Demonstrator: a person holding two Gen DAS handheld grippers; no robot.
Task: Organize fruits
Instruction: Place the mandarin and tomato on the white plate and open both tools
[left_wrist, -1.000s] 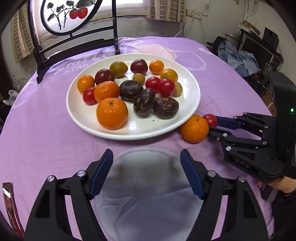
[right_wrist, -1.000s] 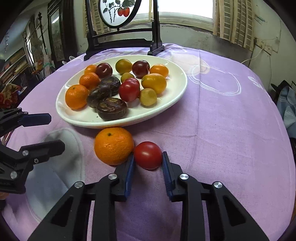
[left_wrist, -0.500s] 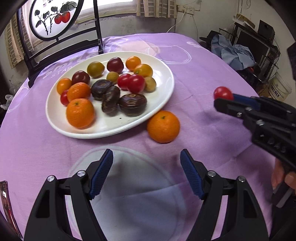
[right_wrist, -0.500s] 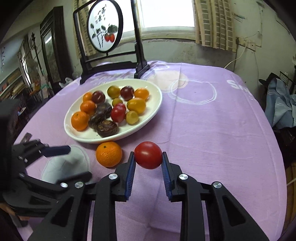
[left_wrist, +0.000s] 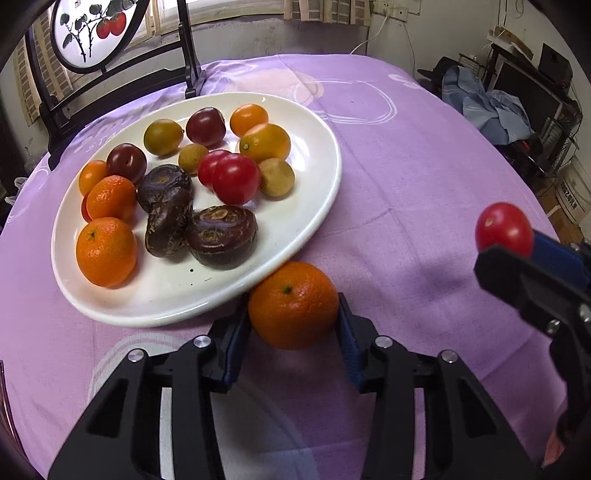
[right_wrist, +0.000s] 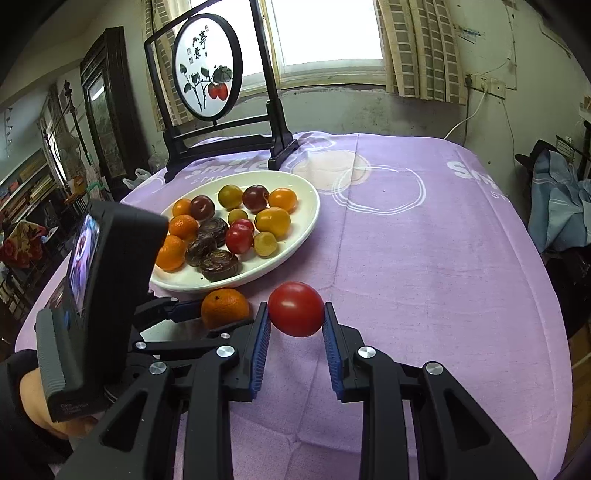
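A white plate (left_wrist: 317, 221) (right_wrist: 295, 229) on the purple tablecloth holds several fruits: tangerines, red tomatoes, dark plums, yellow-green fruits and brown water chestnuts. A loose tangerine (left_wrist: 293, 304) (right_wrist: 224, 307) lies on the cloth against the plate's near rim. My left gripper (left_wrist: 293, 325) has closed around it, pads at both sides. My right gripper (right_wrist: 295, 325) is shut on a red tomato (right_wrist: 296, 308) (left_wrist: 504, 229) and holds it in the air above the cloth, right of the plate.
A dark wooden stand with a round painted panel (right_wrist: 208, 70) stands behind the plate. A pale circular patch (left_wrist: 258, 424) marks the cloth under my left gripper. Clutter and a blue cloth (left_wrist: 487, 107) lie beyond the table's right edge.
My left gripper moved forward and closed on the loose tangerine. My right gripper lifted the red tomato off the cloth and carried it up and to the right.
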